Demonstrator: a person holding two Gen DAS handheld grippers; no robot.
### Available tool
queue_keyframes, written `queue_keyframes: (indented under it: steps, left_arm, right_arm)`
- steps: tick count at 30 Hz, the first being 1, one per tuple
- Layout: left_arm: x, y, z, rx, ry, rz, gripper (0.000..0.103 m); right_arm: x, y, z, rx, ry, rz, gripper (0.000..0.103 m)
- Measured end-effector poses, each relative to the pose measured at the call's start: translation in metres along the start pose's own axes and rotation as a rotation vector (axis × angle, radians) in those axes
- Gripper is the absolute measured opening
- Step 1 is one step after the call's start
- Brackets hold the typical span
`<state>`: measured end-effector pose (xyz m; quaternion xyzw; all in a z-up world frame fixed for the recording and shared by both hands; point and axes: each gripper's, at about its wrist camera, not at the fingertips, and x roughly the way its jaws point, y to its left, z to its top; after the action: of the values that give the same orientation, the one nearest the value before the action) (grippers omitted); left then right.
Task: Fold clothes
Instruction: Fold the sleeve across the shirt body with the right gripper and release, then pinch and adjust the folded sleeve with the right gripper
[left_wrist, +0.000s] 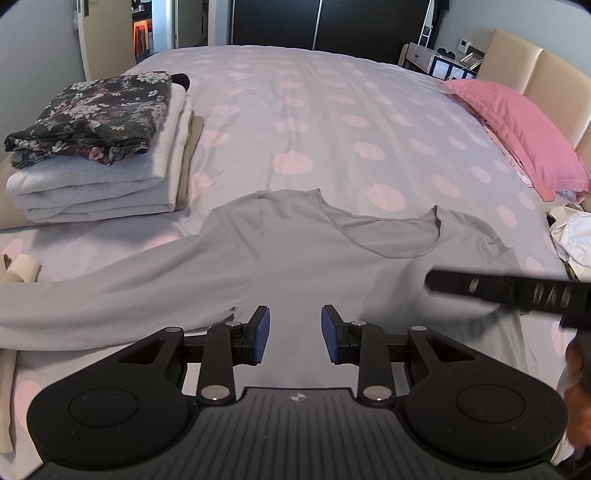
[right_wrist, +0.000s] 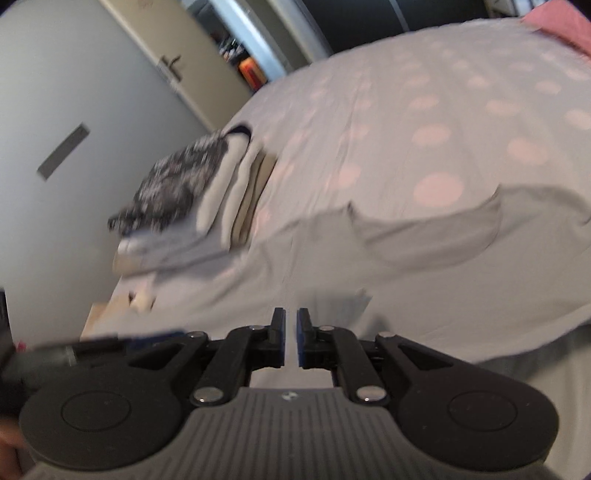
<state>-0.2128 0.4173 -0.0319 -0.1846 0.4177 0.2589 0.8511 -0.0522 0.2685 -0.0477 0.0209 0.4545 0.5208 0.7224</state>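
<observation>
A grey long-sleeved top (left_wrist: 303, 258) lies spread flat on the dotted bed cover (left_wrist: 314, 110), neckline pointing away and one sleeve (left_wrist: 92, 295) stretched out to the left. My left gripper (left_wrist: 295, 312) hovers over the top's body, open, with nothing between its blue pads. Over the top's right side, the right gripper's fingers (left_wrist: 480, 286) reach in from the right edge, blurred. In the blurred right wrist view the right gripper (right_wrist: 291, 313) is above the same top (right_wrist: 424, 236), its pads almost together with only a thin slit and nothing in it.
A stack of folded clothes (left_wrist: 92, 155) with a dark floral piece on top sits at the bed's left. A pink pillow (left_wrist: 517, 129) lies by the beige headboard (left_wrist: 535, 70). Loose pale garments (left_wrist: 572, 236) lie at the right edge, and beige fabric (left_wrist: 22, 266) at the left.
</observation>
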Motion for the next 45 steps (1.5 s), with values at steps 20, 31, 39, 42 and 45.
queue_keyframes:
  steps: [20, 31, 39, 42, 45]
  left_arm:
    - [0.079, -0.036, -0.031, 0.2, 0.18, -0.072, 0.038]
    - [0.091, -0.05, -0.038, 0.249, 0.182, -0.052, 0.0]
    - [0.045, -0.048, 0.009, 0.109, -0.005, -0.172, 0.0]
    - [0.033, -0.04, 0.028, 0.059, -0.072, -0.174, 0.0]
    - [0.027, -0.026, 0.043, -0.004, -0.12, -0.156, 0.0]
  right_arm:
    - [-0.088, -0.119, 0.02, 0.132, -0.037, -0.311, 0.033]
    - [-0.113, -0.221, 0.017, 0.248, -0.01, -0.526, 0.041]
    - [-0.101, -0.232, 0.003, 0.228, 0.08, -0.507, 0.041]
    - [-0.094, -0.233, -0.004, 0.201, 0.107, -0.529, 0.04]
    - [-0.086, -0.233, -0.012, 0.174, 0.145, -0.528, 0.039]
